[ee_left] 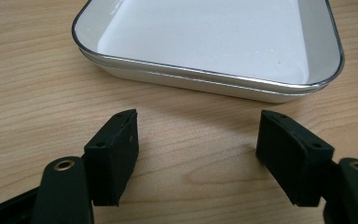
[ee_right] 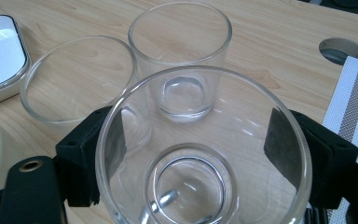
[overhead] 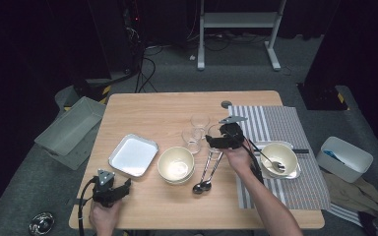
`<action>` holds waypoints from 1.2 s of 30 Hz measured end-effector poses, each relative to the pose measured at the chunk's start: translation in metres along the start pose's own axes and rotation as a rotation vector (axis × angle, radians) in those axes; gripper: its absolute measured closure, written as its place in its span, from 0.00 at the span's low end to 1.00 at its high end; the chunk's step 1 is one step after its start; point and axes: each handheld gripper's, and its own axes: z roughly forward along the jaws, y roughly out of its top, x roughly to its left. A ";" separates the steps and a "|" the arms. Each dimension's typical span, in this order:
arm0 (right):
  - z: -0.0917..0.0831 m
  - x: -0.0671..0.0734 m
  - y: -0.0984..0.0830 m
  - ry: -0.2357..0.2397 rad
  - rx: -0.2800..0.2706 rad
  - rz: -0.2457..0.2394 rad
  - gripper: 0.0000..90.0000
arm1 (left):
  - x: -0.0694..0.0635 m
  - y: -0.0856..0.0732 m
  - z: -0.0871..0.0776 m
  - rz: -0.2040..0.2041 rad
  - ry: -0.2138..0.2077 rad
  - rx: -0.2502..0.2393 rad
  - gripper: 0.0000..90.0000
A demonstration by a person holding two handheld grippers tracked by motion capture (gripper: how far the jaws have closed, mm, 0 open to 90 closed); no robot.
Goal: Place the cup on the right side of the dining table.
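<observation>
From the high view, the right tongs point(overhead: 215, 140) sit around a glass point(overhead: 214, 133) mid-counter point(overhead: 152, 105), beside two others. The left gripper view shows the left tongs point(ee_left: 196, 140) spread wide, empty, near a white tray point(ee_left: 205, 42). The right gripper view shows jaws flanking that glass, contact uncertain.

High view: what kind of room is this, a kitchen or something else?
Probably a lab or studio set up for recording, not a kitchen. The wooden table stands on grey carpet with cables trailing across it, and dishes like the cream bowl and the tray are laid out for practice.
</observation>
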 end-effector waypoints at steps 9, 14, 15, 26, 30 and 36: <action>-0.005 0.002 0.001 -0.015 0.012 -0.002 0.20 | 0.000 0.000 0.000 0.003 -0.001 0.001 0.33; -0.006 0.001 0.002 -0.013 0.007 0.004 0.20 | 0.000 0.000 0.000 0.003 -0.001 0.001 0.33; -0.007 0.001 0.002 -0.008 0.007 0.007 0.20 | 0.000 0.000 0.000 0.003 -0.001 0.001 0.33; -0.017 0.004 0.011 0.007 0.008 -0.007 0.20 | 0.000 0.000 0.000 0.004 -0.002 0.001 0.33; -0.019 0.005 0.013 0.005 0.008 -0.016 0.20 | 0.000 0.000 0.000 0.007 -0.001 0.001 0.33; -0.024 0.005 0.015 0.003 0.001 -0.018 0.20 | 0.000 0.000 0.000 0.006 -0.001 0.001 0.33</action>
